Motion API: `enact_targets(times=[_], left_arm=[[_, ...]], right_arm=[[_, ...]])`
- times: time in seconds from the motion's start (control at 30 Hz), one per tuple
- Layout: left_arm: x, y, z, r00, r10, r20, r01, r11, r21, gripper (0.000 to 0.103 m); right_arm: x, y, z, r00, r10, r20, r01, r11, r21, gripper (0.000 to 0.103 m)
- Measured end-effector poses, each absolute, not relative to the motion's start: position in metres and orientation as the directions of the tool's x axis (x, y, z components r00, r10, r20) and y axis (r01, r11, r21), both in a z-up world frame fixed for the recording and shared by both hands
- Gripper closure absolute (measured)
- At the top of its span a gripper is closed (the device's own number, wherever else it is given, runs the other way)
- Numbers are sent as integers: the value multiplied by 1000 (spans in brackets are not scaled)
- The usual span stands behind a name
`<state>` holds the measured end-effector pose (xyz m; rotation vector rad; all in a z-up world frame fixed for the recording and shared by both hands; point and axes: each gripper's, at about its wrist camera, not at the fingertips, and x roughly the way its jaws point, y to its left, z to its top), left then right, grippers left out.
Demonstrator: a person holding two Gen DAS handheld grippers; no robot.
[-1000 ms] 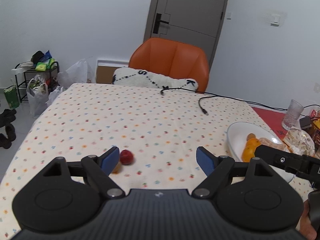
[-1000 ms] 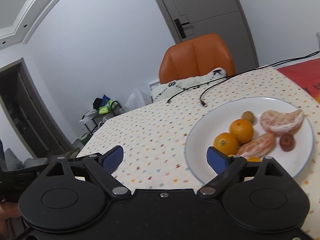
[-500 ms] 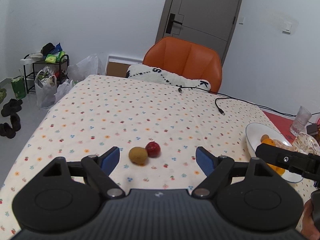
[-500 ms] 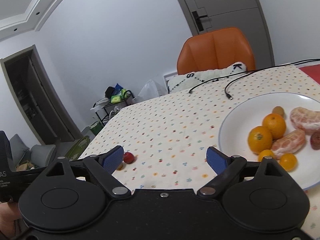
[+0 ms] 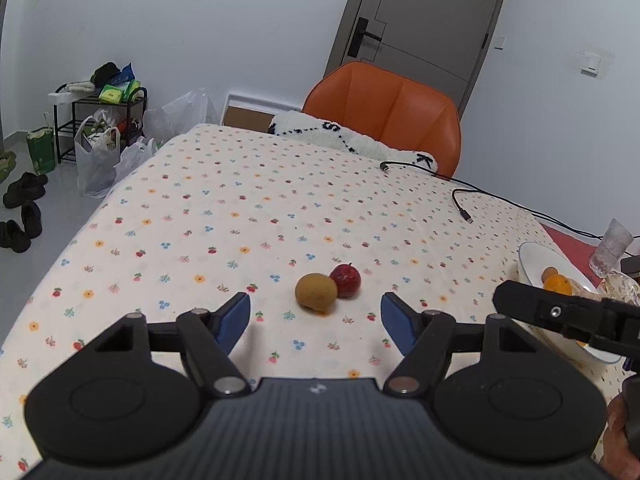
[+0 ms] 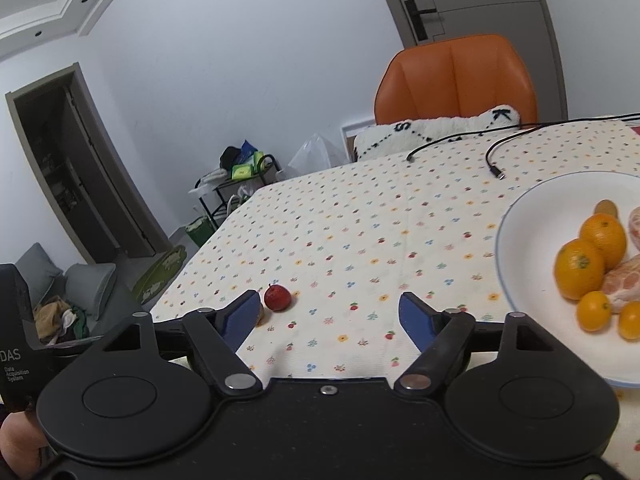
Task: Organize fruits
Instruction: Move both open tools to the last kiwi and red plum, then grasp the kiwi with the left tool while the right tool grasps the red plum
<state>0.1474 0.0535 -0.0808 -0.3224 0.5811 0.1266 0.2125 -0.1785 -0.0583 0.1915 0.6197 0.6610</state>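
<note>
Flower-dotted cream tablecloth [image 5: 248,216], brown kiwi [image 5: 315,291], red apple [image 5: 346,275]

On the table [image 5: 248,208], a kiwi [image 5: 315,291] lies touching an apple [image 5: 346,280] just to its right. Well right of the kiwi stands a plate [image 6: 532,216] holding oranges [image 6: 579,268]. Behind the kiwi, at the table's far edge, a chair [image 5: 384,120] carries a cushion [image 5: 360,144].

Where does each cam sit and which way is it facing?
Left wrist: rides the left tool, looks across the tablecloth at the kiwi and red fruit; own open fingers show, plus the right tool and a hand at right.
Right wrist: rides the right tool, faces the chair, plate at right; open fingers, hand lower left.
Shared: red fruit, chair, plate, cables.
</note>
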Motion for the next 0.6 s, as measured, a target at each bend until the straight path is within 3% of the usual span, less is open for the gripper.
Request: enact_targets(times=[0.4,0.6], left_arm=[[167,61,-91,830,12,-558,-211,933,-293,47],[173,66,-97,828,-16,-560,-201,925,-323,74]], right_arm=[[226,-156,-63,588,623,-517,-520,780,348,42],[232,-145,-65,578,621,-529,-527,779,339,42]])
